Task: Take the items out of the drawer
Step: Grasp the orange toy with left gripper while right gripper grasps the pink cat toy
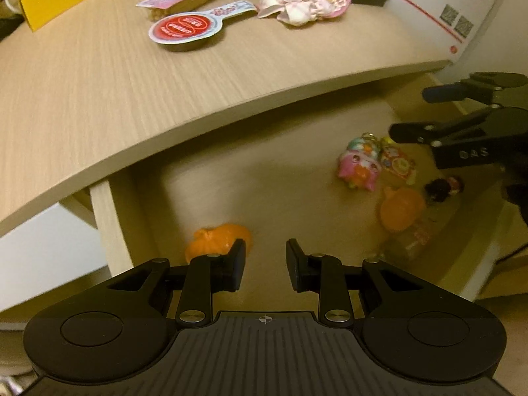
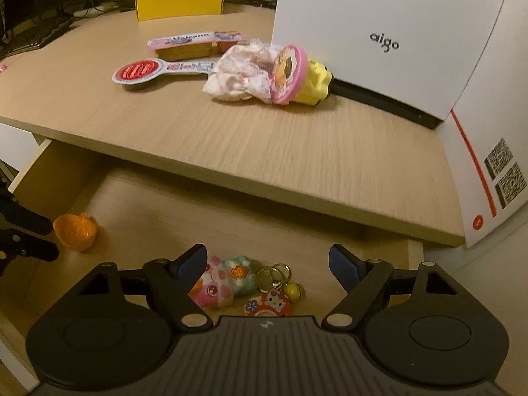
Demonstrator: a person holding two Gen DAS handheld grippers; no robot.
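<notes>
Drawer (image 2: 138,194), pale wood and pulled open, holds a soft-looking pink plush charm (image 2: 211,288) just ahead of the spread, empty right claw (image 2: 267,264); probably light and squashy, best pinched across its body. The left claw (image 1: 265,264), also spread, hangs beside a thin orange plastic cup (image 1: 214,241).

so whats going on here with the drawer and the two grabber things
A person holds two handheld grippers over an open drawer under a wooden desk. Both are open and empty. The left gripper is near an orange cup; the right gripper hovers over a pink squishy toy and a keychain charm. Several items already lie on the desk: a round-ended red pack, a snack tray and a frilly pink toy.
</notes>
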